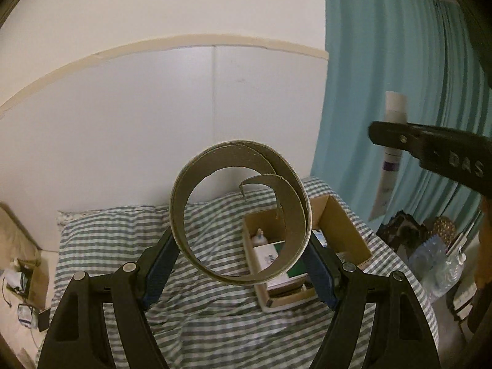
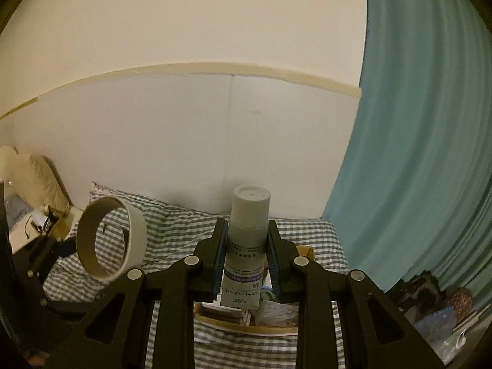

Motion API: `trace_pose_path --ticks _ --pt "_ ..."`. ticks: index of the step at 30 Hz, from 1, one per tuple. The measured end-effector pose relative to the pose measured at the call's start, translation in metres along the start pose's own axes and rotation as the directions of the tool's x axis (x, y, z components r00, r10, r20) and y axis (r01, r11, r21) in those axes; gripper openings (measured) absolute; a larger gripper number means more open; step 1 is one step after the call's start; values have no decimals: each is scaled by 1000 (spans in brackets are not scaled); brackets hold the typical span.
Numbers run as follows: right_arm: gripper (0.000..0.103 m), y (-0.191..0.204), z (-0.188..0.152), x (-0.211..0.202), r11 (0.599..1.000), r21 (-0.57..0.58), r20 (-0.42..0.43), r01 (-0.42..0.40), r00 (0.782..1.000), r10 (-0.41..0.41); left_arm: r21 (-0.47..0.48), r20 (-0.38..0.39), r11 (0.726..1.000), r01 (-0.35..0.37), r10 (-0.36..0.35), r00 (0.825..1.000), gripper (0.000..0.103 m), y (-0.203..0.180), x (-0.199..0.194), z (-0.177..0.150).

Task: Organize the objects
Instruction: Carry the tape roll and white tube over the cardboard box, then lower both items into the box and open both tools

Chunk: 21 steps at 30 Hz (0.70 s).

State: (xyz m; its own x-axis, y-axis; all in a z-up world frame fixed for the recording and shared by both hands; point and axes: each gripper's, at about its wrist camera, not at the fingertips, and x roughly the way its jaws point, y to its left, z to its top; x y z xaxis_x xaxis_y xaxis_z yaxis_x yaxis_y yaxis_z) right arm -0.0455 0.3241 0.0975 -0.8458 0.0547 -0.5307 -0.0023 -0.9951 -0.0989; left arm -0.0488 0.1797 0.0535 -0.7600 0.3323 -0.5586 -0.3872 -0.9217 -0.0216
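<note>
**Cardboard ring and tube held above a bed**

A brown cardboard ring (image 1: 240, 212), its inner layer peeling loose, sits clamped between the widely spread pads of the left gripper (image 1: 241, 264). The right gripper (image 2: 247, 255), nearly closed, grips a white tube (image 2: 247, 236) cap-up. Both hang above an open cardboard box (image 1: 344, 230) on a striped bedspread (image 1: 117, 246), beside a teal curtain (image 1: 384, 61).
</note>
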Motion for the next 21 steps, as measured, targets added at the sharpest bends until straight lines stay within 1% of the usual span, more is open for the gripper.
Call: trace_pose_path --ticks 5,6,10,11,12,17,19,21 --pt "24 -24 -5 49 999 33 -73 12 997 -9 16 -38 1000 11 -11 999 79 -12 43 -4" --pt "24 -27 -8 60 999 37 -90 13 996 -10 21 -48 1000 13 -12 999 79 -22 49 -5" --pt "24 -42 -22 98 998 49 -146 32 989 -25 34 -86 999 29 -26 996 79 -40 82 -15" --pt "24 -45 -25 110 998 59 -165 32 986 -22 41 -97 999 36 -32 995 79 -45 91 -17" --pt "24 -60 -30 114 998 64 -177 29 984 -17 46 -105 998 42 -37 994 79 -49 99 -18" --pt "24 -69 -44 157 998 57 -250 27 968 -12 53 -150 995 82 -74 986 79 -69 133 -30" --pt "24 -76 -54 169 997 81 -271 18 962 4 51 -166 994 98 -88 982 79 -77 144 -33" --pt "24 -86 -63 182 995 93 -299 32 954 -3 59 -182 992 112 -99 978 79 -85 154 -38"
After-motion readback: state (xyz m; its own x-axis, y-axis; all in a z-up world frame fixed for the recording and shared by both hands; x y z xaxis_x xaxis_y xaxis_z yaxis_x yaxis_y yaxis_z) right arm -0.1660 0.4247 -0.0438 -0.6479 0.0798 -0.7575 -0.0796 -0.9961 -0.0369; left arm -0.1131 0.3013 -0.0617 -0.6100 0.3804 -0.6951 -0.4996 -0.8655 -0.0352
